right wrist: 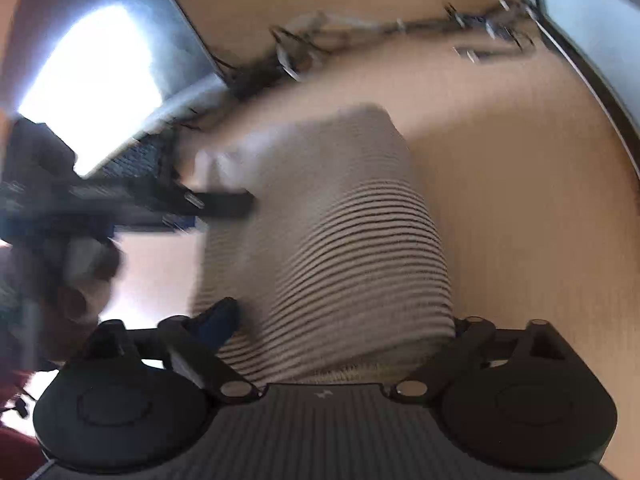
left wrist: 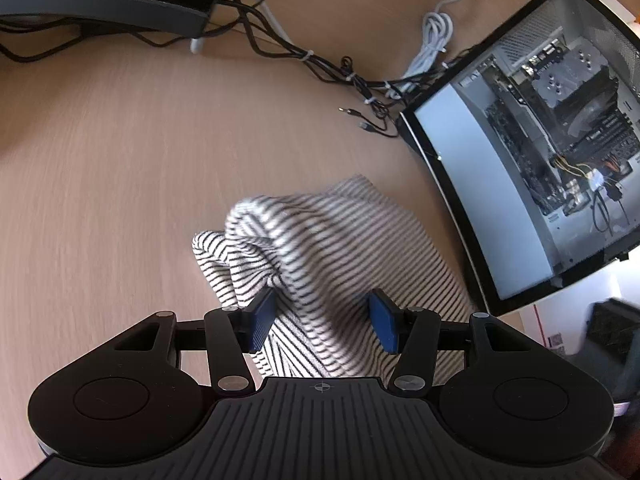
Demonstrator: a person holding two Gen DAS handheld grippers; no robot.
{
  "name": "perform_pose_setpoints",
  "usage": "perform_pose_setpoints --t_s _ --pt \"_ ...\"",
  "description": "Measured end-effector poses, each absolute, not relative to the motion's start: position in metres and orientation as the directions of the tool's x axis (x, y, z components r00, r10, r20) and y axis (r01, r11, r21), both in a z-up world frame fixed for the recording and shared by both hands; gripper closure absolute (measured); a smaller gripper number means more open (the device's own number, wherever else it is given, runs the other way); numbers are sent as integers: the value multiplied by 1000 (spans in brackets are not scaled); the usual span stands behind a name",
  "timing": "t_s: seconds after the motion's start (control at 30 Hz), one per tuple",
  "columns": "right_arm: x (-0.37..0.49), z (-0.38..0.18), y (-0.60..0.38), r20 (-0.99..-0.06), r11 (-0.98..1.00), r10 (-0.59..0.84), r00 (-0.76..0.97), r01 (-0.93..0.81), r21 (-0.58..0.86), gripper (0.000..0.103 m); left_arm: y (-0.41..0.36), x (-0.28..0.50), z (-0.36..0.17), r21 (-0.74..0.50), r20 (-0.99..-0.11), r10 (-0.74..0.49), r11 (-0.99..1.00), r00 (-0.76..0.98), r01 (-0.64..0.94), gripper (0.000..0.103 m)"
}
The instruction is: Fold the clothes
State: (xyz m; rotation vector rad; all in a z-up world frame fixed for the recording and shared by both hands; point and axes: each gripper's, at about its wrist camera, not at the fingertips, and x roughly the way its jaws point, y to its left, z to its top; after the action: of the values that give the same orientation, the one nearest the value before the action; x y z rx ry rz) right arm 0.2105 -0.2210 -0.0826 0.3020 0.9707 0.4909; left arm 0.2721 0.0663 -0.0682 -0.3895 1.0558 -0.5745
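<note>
The garment [left wrist: 320,248] is soft knit cloth, white with thin dark stripes. The table [left wrist: 120,160] looks like pale wood grain, matt. The left gripper [left wrist: 324,320] is matt black plastic (ribbed on its body), its pads [left wrist: 262,320] blue and finely textured. The PC case [left wrist: 472,184] has a glossy panel.

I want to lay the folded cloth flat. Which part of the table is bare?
Bare wood lies left of the striped garment, below the monitor base. Crowded: the cable bundle at the back and the open computer case close on the right.
</note>
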Motion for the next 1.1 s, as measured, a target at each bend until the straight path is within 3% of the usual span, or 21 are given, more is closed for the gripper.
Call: perform_pose_setpoints --t_s 0.07,0.23,0.33,0.37,0.43,0.6,0.77,0.9,0.97,1.03,1.1 --pt "213 -68 -221 -676 840 543 499 -302 452 12 71 274 -70 -575 -693 -617 785 372 230 46" --pt "219 -85 -203 -784 918 363 504 -339 207 12 72 275 -73 -595 -681 -633 771 369 225 46" --pt "215 -91 -195 -788 934 304 536 -332 135 7 69 272 -72 -575 -686 -619 783 382 236 46" --pt "212 -88 -191 -782 936 286 553 -336 105 6 70 272 -73 -572 -693 -611 789 383 225 41" --pt "207 -80 -184 -766 938 251 592 -345 41 6 72 273 -80 -546 -732 -570 818 374 178 19" --pt "188 -63 -152 -714 909 200 671 -398 -120 7 81 271 -87 -584 -699 -599 793 391 172 25" --pt "191 -76 -127 -724 888 112 681 -396 -235 0 83 263 -73 -492 -719 -510 853 473 173 25" --pt "192 -74 -136 -734 880 133 666 -421 -223 0 93 253 -59 -389 -720 -372 915 586 104 24" --pt "190 -76 -141 -726 868 156 670 -443 -223 0 99 250 -49 -352 -711 -294 935 638 39 29" --pt "191 -79 -148 -723 865 192 664 -462 -194 0 106 248 -41 -348 -698 -252 938 670 -10 29" --pt "193 -81 -157 -719 854 235 655 -492 -169 0 108 246 -36 -411 -681 -291 911 672 -22 27"
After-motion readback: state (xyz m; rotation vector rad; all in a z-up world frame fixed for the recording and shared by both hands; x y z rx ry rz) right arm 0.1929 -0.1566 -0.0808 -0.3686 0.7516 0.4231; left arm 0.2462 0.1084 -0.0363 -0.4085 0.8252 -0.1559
